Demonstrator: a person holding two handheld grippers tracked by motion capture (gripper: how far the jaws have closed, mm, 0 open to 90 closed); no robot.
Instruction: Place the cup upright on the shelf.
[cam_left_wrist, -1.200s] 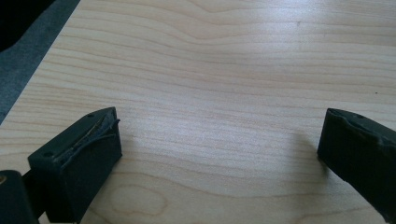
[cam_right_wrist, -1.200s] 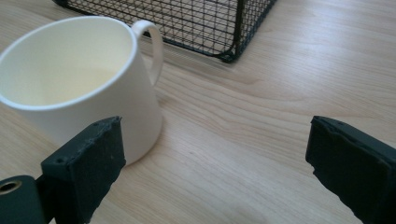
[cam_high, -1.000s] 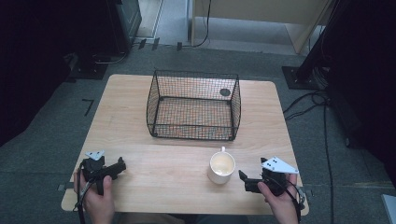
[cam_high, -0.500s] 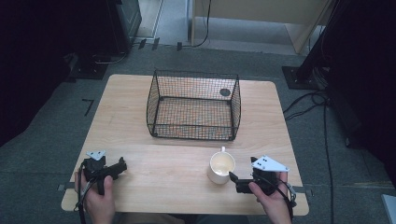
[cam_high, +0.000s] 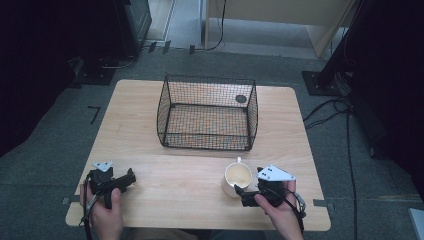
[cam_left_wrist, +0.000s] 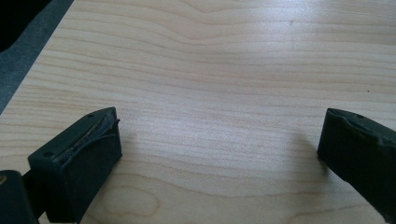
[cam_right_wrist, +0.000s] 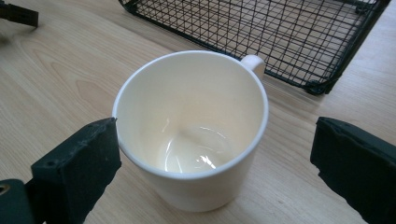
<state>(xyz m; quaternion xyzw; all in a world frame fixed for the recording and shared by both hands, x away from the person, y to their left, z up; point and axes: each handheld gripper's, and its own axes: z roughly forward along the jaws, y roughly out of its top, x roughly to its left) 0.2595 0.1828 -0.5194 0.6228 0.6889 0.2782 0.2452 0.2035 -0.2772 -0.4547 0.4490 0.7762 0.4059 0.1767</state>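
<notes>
A cream mug (cam_high: 238, 175) stands upright and empty on the wooden table (cam_high: 175, 170), its handle pointing at the basket. In the right gripper view the mug (cam_right_wrist: 191, 126) sits between my wide-apart jaws, with the left jaw close against its wall and the right jaw well clear. My right gripper (cam_high: 241, 196) (cam_right_wrist: 215, 133) is open, held by a hand at the front right. Over at the front left my left gripper (cam_high: 129, 178) (cam_left_wrist: 219, 126) is open above bare wood.
A black wire basket (cam_high: 207, 112) (cam_right_wrist: 261, 32) stands at mid-table just behind the mug, with a small dark disc (cam_high: 241, 99) at its far right corner. The table's front edge runs just under both hands. Cables (cam_high: 330, 107) trail on the floor at the right.
My right gripper has moved left toward the mug, so the mug now sits between its open jaws. The left gripper has stayed in place.
</notes>
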